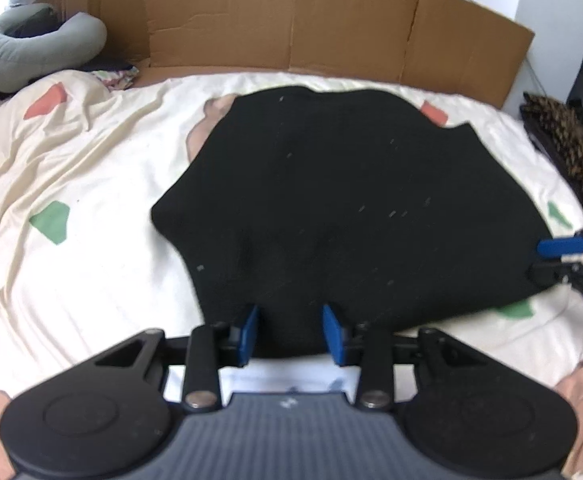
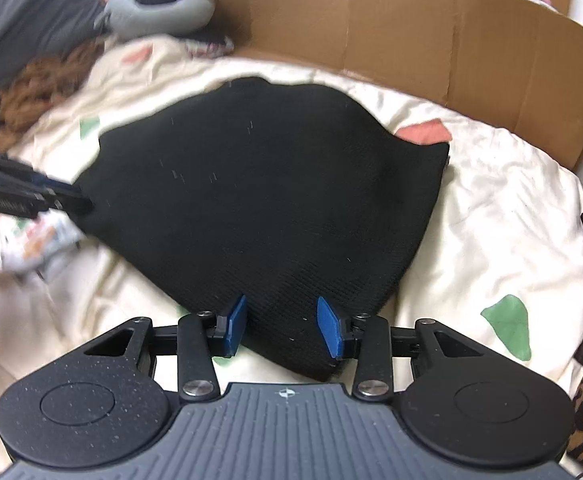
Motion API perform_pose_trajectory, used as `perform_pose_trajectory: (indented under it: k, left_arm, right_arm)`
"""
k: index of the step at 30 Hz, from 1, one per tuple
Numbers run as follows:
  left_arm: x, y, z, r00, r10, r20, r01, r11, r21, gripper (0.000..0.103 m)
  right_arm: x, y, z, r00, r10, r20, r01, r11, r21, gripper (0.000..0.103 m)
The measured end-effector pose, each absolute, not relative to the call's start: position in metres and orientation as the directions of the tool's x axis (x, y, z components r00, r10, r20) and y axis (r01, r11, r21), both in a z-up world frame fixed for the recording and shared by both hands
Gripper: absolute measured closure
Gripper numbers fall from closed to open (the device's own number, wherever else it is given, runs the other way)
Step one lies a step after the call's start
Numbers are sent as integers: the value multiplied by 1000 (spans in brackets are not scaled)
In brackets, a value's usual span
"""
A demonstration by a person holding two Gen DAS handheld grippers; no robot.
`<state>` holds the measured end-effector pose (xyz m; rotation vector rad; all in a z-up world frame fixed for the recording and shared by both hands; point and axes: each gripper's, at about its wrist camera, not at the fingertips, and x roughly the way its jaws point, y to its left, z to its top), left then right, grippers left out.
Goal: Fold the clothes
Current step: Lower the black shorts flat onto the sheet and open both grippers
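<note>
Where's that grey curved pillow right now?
The grey pillow lies at the far left of the bed in both views, beside the cardboard and beyond the black garment.

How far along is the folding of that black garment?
Done: the black garment lies on the cream bedspread in a compact shape, seemingly folded at least once. In hand: the left gripper and right gripper sit at its near edge, jaws apart, fabric between them. Left: probably another fold.

Beyond my tools I see a cream bedsheet (image 1: 91, 168) with coloured patches, cardboard (image 1: 291, 20) standing along its far edge, and a grey neck pillow (image 1: 31, 52) nearby.
</note>
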<state>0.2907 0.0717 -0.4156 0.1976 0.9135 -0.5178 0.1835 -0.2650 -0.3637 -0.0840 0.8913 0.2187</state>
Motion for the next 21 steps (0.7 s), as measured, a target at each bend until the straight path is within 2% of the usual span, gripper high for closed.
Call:
perform_pose_trajectory:
  k: [3,8,21]
  left_arm:
    - [292,84,-416,510,-313,-801,481,876,-36,62]
    - [295,104,-412,514,-301,-803,420,905,-69,65]
    - [294,109,-408,513,-331,-792,418,902,-106,65]
  right_arm:
    - [184,-276,-364,599,123,-791,-193,981,7,67]
    - [179,-295,-358,600,122,-791,-112,991,68,66]
    - [164,-312,-359,569,269,-777,30,937,347,65]
